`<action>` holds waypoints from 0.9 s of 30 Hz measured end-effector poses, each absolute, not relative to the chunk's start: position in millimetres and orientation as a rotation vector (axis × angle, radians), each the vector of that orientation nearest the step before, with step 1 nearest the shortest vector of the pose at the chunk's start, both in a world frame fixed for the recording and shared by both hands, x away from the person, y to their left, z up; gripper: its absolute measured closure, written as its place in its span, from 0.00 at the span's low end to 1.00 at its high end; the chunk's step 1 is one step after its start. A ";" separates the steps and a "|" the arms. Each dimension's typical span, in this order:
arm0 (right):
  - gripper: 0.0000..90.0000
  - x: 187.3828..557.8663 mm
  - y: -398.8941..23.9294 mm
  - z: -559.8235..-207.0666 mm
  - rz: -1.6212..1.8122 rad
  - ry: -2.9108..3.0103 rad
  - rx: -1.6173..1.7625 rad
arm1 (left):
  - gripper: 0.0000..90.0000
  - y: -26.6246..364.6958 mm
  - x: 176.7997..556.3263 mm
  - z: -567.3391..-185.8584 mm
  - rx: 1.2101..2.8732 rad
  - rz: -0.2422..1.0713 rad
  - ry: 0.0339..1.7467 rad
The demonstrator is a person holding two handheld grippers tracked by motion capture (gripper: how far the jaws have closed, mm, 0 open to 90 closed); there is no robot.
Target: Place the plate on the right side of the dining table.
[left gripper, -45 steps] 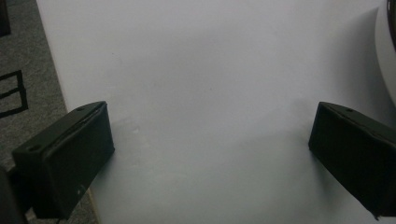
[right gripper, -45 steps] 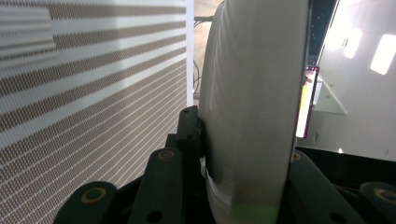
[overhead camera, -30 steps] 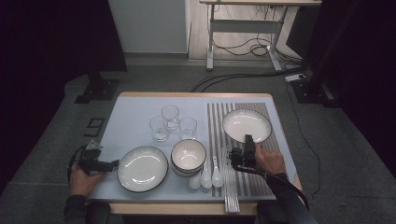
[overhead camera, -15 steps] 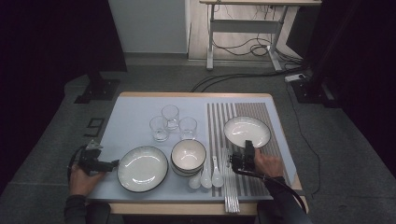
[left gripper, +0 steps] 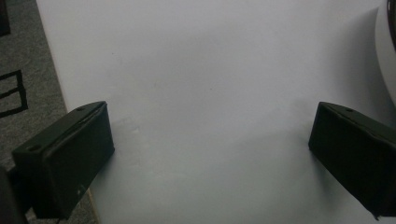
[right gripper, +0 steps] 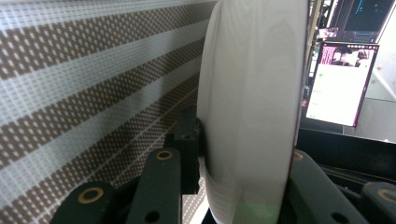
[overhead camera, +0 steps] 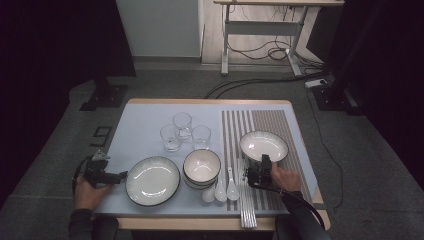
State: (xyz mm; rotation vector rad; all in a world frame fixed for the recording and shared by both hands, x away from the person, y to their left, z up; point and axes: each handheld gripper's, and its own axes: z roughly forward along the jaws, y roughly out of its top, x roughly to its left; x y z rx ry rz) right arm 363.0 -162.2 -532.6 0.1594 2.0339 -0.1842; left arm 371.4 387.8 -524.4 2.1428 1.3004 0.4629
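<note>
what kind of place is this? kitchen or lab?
Likely a lab or recording room, not a kitchen: dark curtained walls, grey carpet, a bare desk frame with loose cables, and a lit monitor. Tableware sits staged on the table.

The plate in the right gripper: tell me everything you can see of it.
The plate is round, white and glossy with a thin dark rim, ceramic by its look and empty. It sits over the striped mat at the table's right. The right gripper clamps its near edge, one jaw under, one over the rim.
</note>
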 end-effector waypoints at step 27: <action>0.68 348.6 -170.0 -540.6 -0.200 2.091 0.187 | 0.00 387.8 371.3 -524.2 2.144 0.461 1.301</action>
